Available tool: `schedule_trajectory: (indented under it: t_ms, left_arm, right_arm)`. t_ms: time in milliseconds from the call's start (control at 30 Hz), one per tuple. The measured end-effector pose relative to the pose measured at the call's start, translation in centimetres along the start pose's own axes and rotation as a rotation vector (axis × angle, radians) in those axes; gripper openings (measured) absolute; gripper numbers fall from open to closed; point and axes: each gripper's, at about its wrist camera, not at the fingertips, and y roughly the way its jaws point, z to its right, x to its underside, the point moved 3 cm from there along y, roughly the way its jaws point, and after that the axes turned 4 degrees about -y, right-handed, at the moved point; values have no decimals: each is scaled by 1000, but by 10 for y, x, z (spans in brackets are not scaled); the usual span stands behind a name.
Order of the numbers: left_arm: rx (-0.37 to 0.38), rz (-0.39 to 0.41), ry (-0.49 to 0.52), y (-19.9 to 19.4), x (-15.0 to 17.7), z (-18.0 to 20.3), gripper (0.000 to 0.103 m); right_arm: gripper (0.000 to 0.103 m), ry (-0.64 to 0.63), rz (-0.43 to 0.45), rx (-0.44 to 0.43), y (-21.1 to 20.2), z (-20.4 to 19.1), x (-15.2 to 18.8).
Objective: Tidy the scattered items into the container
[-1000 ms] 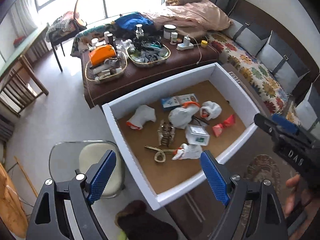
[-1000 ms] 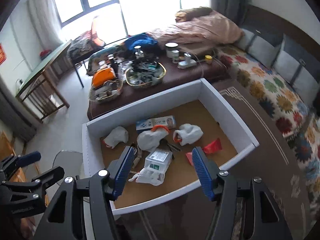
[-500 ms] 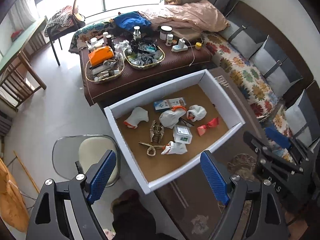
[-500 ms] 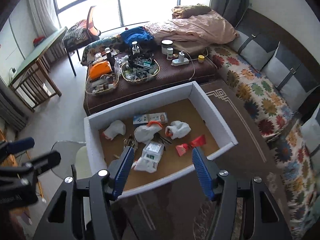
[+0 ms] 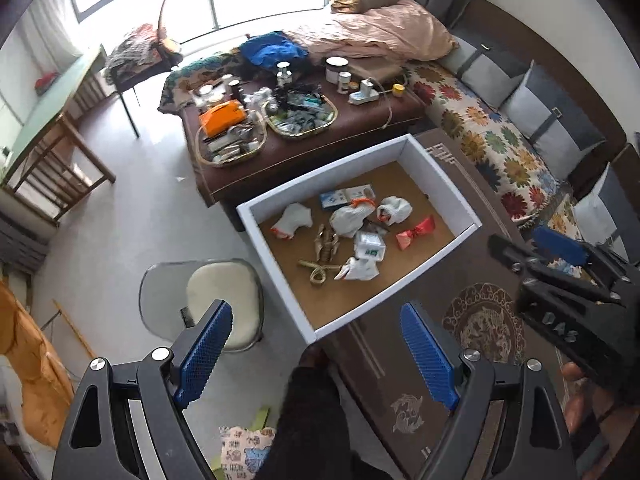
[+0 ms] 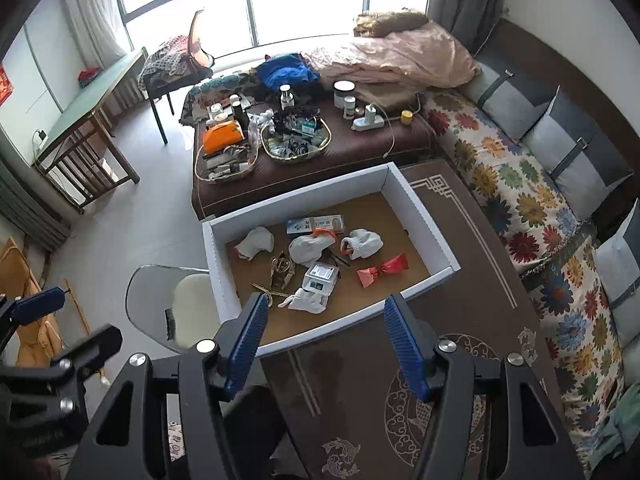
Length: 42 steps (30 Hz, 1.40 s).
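Observation:
A white box [image 5: 276,248] [image 6: 420,208] with a brown floor stands on the rug. Inside lie white gloves [image 5: 294,218] [image 6: 256,242], a red packet [image 5: 414,234] [image 6: 382,270], a small clear box [image 5: 370,244] [image 6: 320,276], a blue-and-white carton [image 5: 346,196] [image 6: 316,224], a brass clip [image 5: 326,242] [image 6: 282,266] and a cord [image 5: 316,270]. My left gripper [image 5: 316,348] hangs open and empty high above the box's near corner. My right gripper [image 6: 324,336] is open and empty above the box's near wall. The right gripper also shows at the right edge [image 5: 560,248] of the left wrist view.
A brown low table [image 5: 304,156] [image 6: 224,192] behind the box carries two wire trays of clutter, jars and an orange pouch [image 6: 222,136]. A glass-backed chair [image 5: 200,300] [image 6: 176,312] stands left of the box. A floral sofa [image 6: 520,200] runs along the right. The person's dark sleeve [image 5: 316,420] is below.
Both grippers have risen and pulled back from the box, which now looks smaller and farther. Both stay open and empty; the items in the box have not moved.

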Motion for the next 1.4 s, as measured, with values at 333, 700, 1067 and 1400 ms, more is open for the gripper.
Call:
schedule_trajectory:
  t_ms: [333,700,1067,1400]
  left_arm:
    - [38,-24,18,23,-61,11,86]
    - [59,-56,-81,27,-52,22,86]
    - [14,-16,-116,26,-54,26,86]
    - [62,17,-170,21,-64,20,86]
  right_arm:
    - [62,-14,-100,48,39,5,-46]
    - [62,-58,-100,47,47,8,-43]
    - [62,-98,-61,60,41,14,-56]
    - [62,-109,-65,52,52,18,-62]
